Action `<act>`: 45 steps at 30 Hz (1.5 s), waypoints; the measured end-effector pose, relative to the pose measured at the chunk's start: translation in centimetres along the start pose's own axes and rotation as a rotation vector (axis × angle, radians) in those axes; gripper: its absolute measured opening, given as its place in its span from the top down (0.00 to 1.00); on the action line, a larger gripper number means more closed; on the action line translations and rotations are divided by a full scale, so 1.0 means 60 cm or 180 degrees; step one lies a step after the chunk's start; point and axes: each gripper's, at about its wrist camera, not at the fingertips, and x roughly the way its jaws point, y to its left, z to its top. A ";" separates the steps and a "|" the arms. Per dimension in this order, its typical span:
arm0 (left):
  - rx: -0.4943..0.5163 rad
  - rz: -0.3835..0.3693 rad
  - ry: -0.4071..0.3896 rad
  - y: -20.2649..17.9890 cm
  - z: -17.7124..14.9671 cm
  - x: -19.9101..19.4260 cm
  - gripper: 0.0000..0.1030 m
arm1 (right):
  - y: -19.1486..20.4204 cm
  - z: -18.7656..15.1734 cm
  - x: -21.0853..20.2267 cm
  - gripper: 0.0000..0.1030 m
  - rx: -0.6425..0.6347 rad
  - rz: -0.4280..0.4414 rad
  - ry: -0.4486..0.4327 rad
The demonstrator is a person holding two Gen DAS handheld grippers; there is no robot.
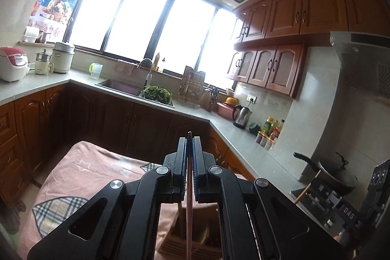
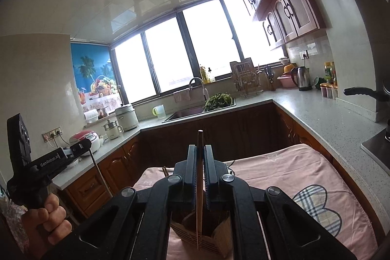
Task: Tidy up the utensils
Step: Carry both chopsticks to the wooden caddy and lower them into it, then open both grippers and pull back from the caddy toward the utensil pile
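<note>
My left gripper (image 1: 189, 140) is shut on a thin wooden chopstick (image 1: 189, 211) that hangs down toward a slatted wooden utensil holder (image 1: 180, 245) on the pink cloth (image 1: 97, 172). My right gripper (image 2: 200, 149) is shut on another wooden chopstick (image 2: 199, 199), held upright over the same holder (image 2: 214, 238). A dark wooden utensil stands inside the holder. The right gripper shows at the right of the left wrist view (image 1: 307, 187). The left gripper shows at the left of the right wrist view (image 2: 89, 144), with its chopstick (image 2: 100, 172) pointing down.
A grey L-shaped counter (image 2: 324, 118) runs around the kitchen with a sink (image 1: 121, 85), greens, a kettle (image 1: 241, 117), a knife rack, spice bottles and rice cookers. A black pan (image 1: 336, 174) sits on the stove to the right. Brown cabinets hang above.
</note>
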 end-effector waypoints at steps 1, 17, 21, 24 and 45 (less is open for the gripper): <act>-0.0026 0.0025 -0.0031 0.001 0.005 0.013 0.97 | -0.001 0.004 0.007 0.95 -0.0016 -0.0016 -0.0031; -0.0126 0.0320 0.0032 0.036 -0.107 0.162 0.97 | -0.034 -0.094 0.113 0.95 -0.0109 -0.0197 0.0197; -0.0140 0.0322 0.0151 0.044 -0.135 0.174 0.97 | -0.042 -0.121 0.126 0.95 -0.0079 -0.0205 0.0334; -0.0095 0.0308 0.0236 0.044 -0.147 0.181 0.96 | -0.044 -0.127 0.125 0.95 -0.0093 -0.0234 0.0326; -0.0025 0.0178 0.0611 0.036 -0.161 0.210 0.93 | -0.046 -0.121 0.132 0.90 -0.0018 -0.0219 0.0477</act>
